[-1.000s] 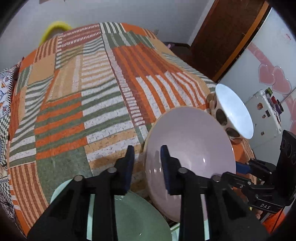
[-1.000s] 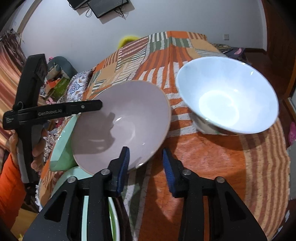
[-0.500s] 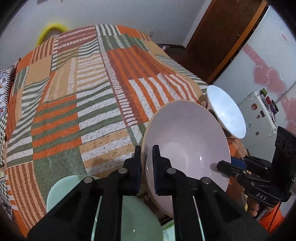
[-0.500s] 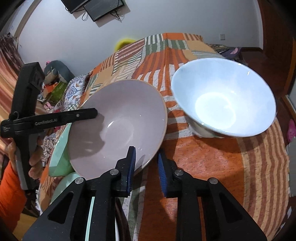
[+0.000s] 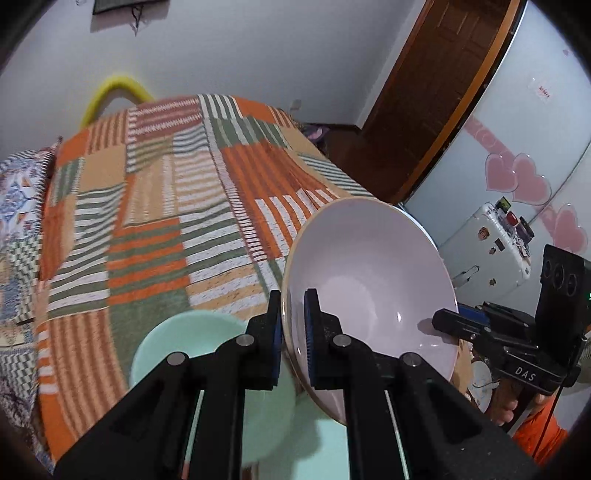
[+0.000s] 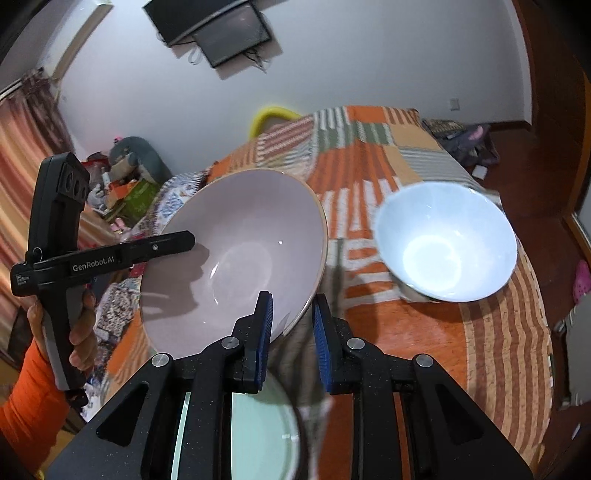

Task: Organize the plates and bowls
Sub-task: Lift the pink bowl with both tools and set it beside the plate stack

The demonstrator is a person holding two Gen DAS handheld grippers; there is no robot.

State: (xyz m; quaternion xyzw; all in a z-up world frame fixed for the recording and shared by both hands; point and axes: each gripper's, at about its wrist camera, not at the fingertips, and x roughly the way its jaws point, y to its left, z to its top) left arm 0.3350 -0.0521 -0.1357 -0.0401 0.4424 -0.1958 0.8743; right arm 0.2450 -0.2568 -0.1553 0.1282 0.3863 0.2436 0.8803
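Observation:
A pale pink bowl (image 5: 369, 291) hangs tilted above the striped bedspread (image 5: 166, 221), held from two sides. My left gripper (image 5: 293, 332) is shut on its near rim. In the right wrist view the same pink bowl (image 6: 236, 266) has my right gripper (image 6: 291, 336) shut on its lower rim, one pad inside and one outside. The left gripper (image 6: 184, 240) bites the opposite rim there. A white bowl (image 6: 447, 251) stands upright on the bedspread to the right. Below the pink bowl sit a pale green bowl (image 5: 177, 343) and a green plate (image 6: 258, 435).
A wooden door (image 5: 424, 110) and a white fridge with magnets (image 5: 491, 251) stand right of the bed. A hand in an orange sleeve (image 6: 22, 413) holds the left gripper. Clutter (image 6: 129, 177) lies left of the bed, a wall screen (image 6: 218, 29) above.
Both grippers closed on the pink bowl's rim, then rose with it. The bowl has lifted away from the green dishes and the bedspread, and sits higher against the white bowl.

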